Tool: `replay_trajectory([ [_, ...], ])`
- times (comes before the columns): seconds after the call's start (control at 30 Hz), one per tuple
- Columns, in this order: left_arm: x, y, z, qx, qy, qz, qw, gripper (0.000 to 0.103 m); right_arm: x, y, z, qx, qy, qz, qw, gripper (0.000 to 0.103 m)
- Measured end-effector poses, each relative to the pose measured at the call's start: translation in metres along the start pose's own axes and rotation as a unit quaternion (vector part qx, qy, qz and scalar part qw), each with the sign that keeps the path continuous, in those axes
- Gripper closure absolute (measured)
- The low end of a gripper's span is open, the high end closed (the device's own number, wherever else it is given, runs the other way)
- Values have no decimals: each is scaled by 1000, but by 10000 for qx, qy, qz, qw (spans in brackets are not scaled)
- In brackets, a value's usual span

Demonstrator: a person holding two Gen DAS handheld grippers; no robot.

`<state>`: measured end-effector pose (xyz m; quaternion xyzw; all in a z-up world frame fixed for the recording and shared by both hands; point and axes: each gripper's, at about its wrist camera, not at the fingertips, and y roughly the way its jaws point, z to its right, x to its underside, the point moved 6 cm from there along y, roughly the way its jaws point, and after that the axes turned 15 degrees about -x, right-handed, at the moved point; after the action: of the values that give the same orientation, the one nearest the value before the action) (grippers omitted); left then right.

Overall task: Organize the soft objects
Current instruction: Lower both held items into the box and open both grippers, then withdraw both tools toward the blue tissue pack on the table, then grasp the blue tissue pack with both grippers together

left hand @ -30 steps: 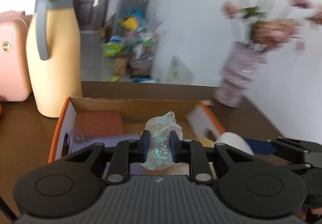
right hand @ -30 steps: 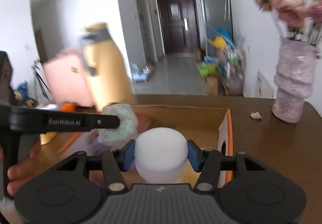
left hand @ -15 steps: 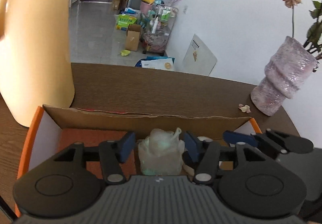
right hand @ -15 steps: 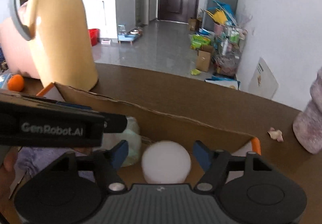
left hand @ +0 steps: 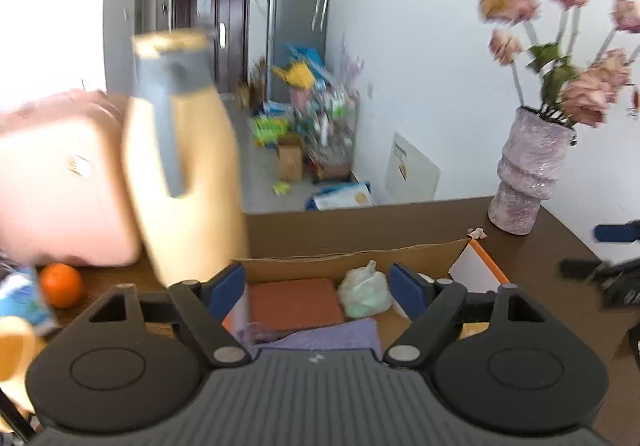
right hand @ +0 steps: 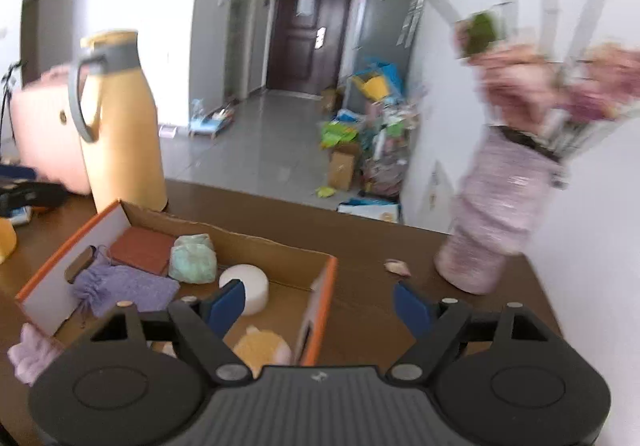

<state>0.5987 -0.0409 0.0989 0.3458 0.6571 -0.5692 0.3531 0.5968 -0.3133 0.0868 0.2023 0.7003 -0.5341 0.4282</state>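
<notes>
An orange-edged cardboard box [right hand: 320, 286] stands on the brown table. Inside lie a pale green bagged lump [right hand: 192, 260], a white round puff [right hand: 246, 284], a rust-red pad [right hand: 142, 250], a purple drawstring pouch [right hand: 120, 288] and a yellow plush [right hand: 262, 350]. My left gripper [left hand: 318, 286] hangs above the box with its jaws opening, the green bag [left hand: 366, 290] lying below and free of the pads. My right gripper [right hand: 320, 304] hovers over the box's right wall, jaws opening, nothing between them.
A tall yellow jug [right hand: 120, 125] and a pink case [left hand: 60, 181] stand behind the box on the left, with an orange [left hand: 60, 284] beside them. A purple vase of flowers [right hand: 496, 213] stands at the right. A lilac cloth [right hand: 30, 356] lies outside the box's near left corner.
Both grippers let go: the green bag and the white puff now lie in the box. Both grippers have opened wide, risen and drawn back from the box.
</notes>
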Motion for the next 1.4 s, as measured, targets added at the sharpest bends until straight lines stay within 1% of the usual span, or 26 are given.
replay_trajectory([
  [0.07,5,-30,-7,-157,51,278,9995,18,8,-26,-1,8,75,129,9999,21],
  [0.13,10,-51,-9,-248,80,373,9990,18,16,-48,-11,-78,121,231,9996,21],
  [0.2,17,-71,-9,-264,56,401,9988,18,23,-65,-19,-159,162,333,9992,21],
  [0.27,28,-95,-12,-249,-14,576,9980,18,36,-82,-33,-240,170,480,9984,21],
  [0.3,38,-109,-13,-267,-40,687,9973,16,48,-92,-41,-280,146,572,9979,21],
  [0.4,87,-143,-12,-187,37,851,9962,15,98,-118,-71,-499,-4,768,9958,21],
  [0.47,126,-166,-8,-89,109,892,9959,15,137,-133,-87,-624,-2,799,9949,22],
  [0.57,183,-200,-1,-62,235,953,9952,15,196,-153,-112,-768,80,790,9939,22],
  [0.63,217,-221,2,6,186,888,9959,15,229,-166,-124,-800,153,750,9939,22],
  [0.7,242,-234,7,314,84,673,9972,15,255,-177,-131,-849,325,735,9931,23],
  [0.73,252,-238,10,479,1,493,9976,15,264,-182,-131,-919,507,792,9913,23],
  [0.8,262,-240,18,669,-7,274,9974,15,277,-185,-128,-1013,799,825,9882,24],
  [0.87,262,-237,30,641,178,295,9973,16,282,-184,-123,-942,874,780,9886,29],
  [0.93,261,-234,36,574,190,320,9977,16,285,-184,-120,-897,882,791,9889,30],
  [1.03,259,-220,45,696,108,140,9974,17,282,-180,-107,-959,1066,897,9856,31],
  [1.07,259,-215,49,708,101,73,9974,20,281,-176,-101,-975,1118,895,9849,32],
  [1.1,258,-210,53,715,95,10,9974,22,280,-171,-96,-990,1150,857,9847,36],
  [1.17,255,-198,63,815,-30,-154,9966,24,277,-158,-87,-996,1172,746,9853,41],
  [1.23,252,-186,78,1026,-176,-346,9940,28,273,-144,-76,-1052,1243,657,9845,46],
  [1.3,249,-173,92,1240,-345,-487,9905,38,268,-130,-68,-1208,1363,549,9817,55],
  [1.33,249,-166,99,1315,-417,-575,9888,41,266,-124,-65,-1298,1414,502,9801,56],
  [1.4,248,-152,114,1536,-553,-786,9835,55,261,-110,-59,-1452,1521,411,9768,60],
])
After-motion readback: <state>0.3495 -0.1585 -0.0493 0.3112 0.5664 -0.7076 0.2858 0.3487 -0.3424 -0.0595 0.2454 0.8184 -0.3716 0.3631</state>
